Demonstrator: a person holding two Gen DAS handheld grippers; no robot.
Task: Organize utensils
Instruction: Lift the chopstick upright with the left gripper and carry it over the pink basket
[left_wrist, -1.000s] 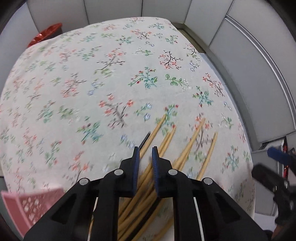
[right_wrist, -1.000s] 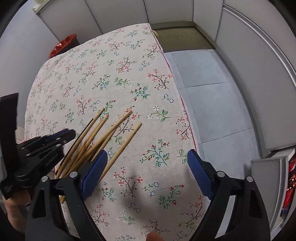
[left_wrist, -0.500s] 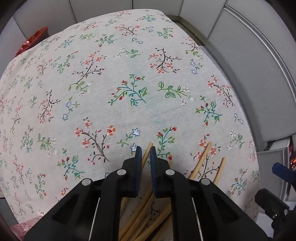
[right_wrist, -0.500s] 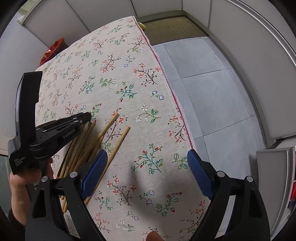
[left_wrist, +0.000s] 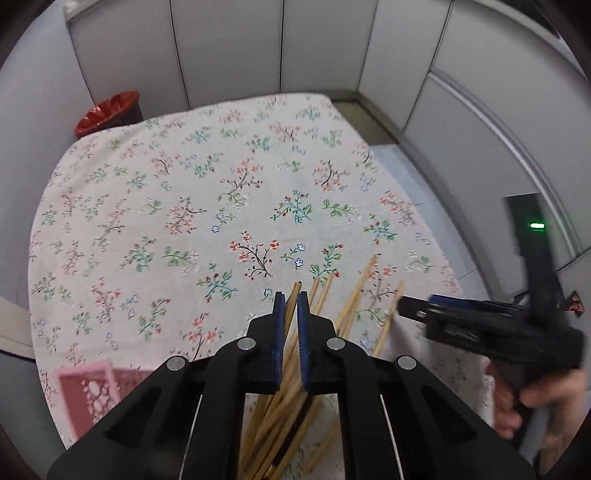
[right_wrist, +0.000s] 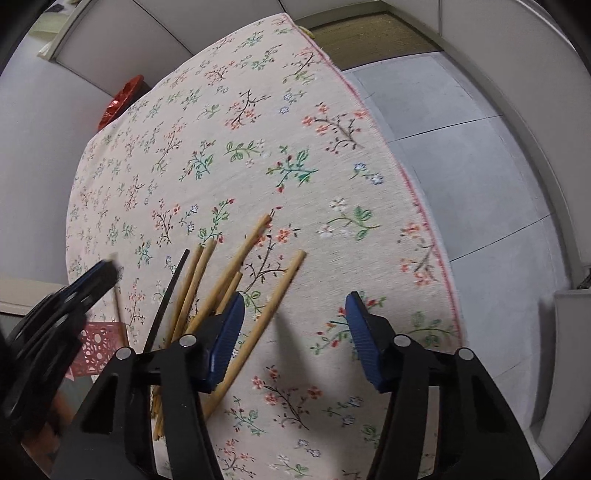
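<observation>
One chopstick (left_wrist: 291, 306) sits pinched in the left gripper (left_wrist: 287, 295).

The right claw (right_wrist: 293, 332), its jaws just closing, straddles one bamboo chopstick (right_wrist: 273, 308) on the floral tablecloth (right_wrist: 258, 129).

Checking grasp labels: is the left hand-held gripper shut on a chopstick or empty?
Shut on a chopstick: the left hand-held gripper has its blue pads pinching one wooden stick above the pile.
</observation>
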